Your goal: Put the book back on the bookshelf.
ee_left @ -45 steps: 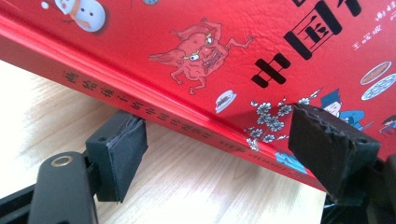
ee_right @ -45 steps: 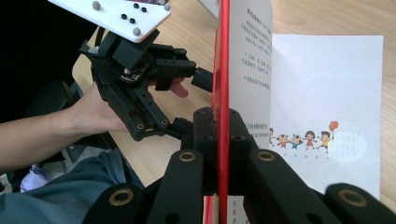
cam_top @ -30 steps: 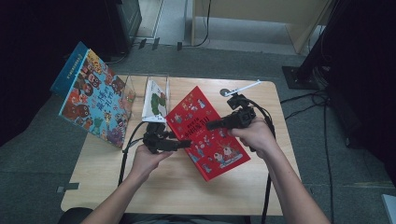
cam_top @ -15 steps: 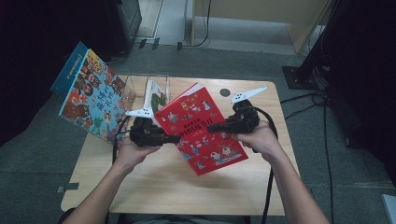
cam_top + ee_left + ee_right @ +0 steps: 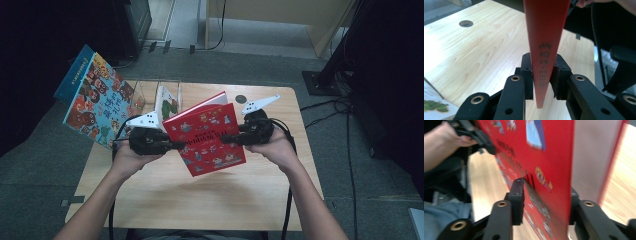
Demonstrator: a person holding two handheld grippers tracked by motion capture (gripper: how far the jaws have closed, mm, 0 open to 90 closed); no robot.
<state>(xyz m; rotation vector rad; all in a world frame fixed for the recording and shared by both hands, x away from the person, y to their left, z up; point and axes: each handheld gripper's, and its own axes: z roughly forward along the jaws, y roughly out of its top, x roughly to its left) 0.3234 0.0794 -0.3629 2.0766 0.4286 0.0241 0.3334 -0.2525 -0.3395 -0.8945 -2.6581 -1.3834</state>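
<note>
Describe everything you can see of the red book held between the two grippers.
The red book is a thin hardback-looking picture book, its glossy cover printed with small cartoon figures and text. It is lifted off the wooden table and tilted, top edge raised, pale page edges showing. The left gripper clamps its spine side, where printed characters run; the right gripper clamps the opposite edge. Nothing else touches it.

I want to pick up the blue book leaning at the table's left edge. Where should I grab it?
Probably by its top edge, coming from above. The blue book stands tilted against the clear stand, so that edge sticks up free. Both grippers are busy: the left gripper and right gripper clamp the red book.
</note>
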